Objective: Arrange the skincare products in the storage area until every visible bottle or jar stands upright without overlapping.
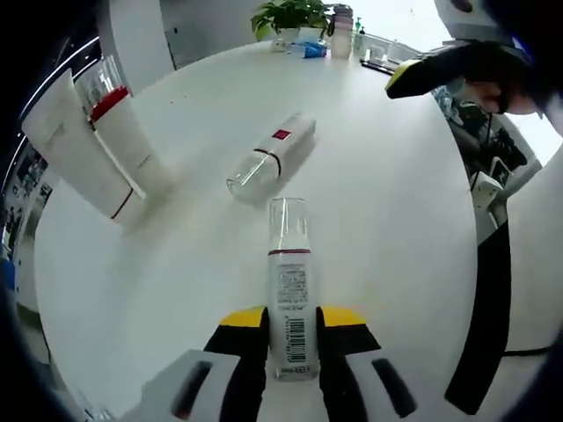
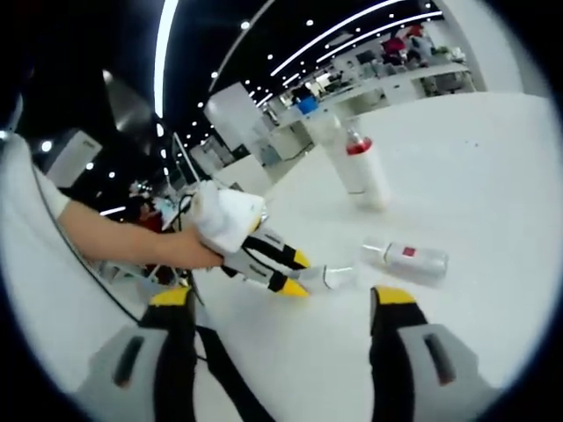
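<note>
My left gripper [image 1: 290,318] is shut on the base end of a white bottle [image 1: 289,281] with a barcode label and a clear cap that points away from me. In the right gripper view a hand holds this gripper [image 2: 264,259] low over the white table, the bottle [image 2: 330,277] level. Whether it touches the table I cannot tell. A second bottle [image 1: 273,156] with a red mark lies on its side just beyond, also seen as the lying bottle [image 2: 409,258]. Two white tubes [image 1: 123,145] stand at the left. My right gripper [image 2: 283,303] is open and holds nothing.
The round white table [image 1: 396,229] has bare room to the right of the bottles. At its far edge stand a potted plant [image 1: 295,18] and small containers [image 1: 341,31]. The right gripper's yellow tip [image 1: 413,77] hangs at the upper right. A black cable [image 2: 224,369] runs below.
</note>
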A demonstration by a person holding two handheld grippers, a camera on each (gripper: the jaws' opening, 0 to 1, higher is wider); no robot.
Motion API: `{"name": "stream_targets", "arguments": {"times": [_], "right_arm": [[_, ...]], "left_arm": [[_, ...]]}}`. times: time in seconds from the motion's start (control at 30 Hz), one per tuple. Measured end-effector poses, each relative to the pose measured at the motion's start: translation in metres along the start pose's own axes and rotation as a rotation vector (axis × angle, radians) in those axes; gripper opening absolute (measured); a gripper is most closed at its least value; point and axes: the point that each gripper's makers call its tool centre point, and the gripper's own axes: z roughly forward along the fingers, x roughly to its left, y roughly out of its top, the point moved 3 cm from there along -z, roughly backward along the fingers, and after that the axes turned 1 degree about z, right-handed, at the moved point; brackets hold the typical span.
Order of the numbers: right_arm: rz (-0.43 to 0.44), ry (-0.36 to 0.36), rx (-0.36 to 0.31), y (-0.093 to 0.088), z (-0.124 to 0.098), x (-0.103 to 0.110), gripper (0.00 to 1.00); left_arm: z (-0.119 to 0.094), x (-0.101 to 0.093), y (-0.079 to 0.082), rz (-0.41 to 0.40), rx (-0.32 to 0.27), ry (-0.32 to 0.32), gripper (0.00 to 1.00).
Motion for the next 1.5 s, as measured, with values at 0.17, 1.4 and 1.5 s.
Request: {"name": "stream_targets", "arguments": {"times": [0.17,1.4,1.5], "right_arm": [[0.004,0.008,0.004,-0.001,0.002,0.001,0.79],[0.044,0.108,-0.008,0.023,0.047,0.004,0.77],[0.044,0.112,-0.007,0.024,0.050,0.007,0.77]], "left_arm": [[0.000,-0.001,-0.001,-0.008,0.005,-0.009,0.19],[-0.069,0.018,-0.009,-0.518,-0.377,-0.068,0.18],[-0.076,0.022,-0.008,-0.549,-0.420,-0.071,0.18]]}}
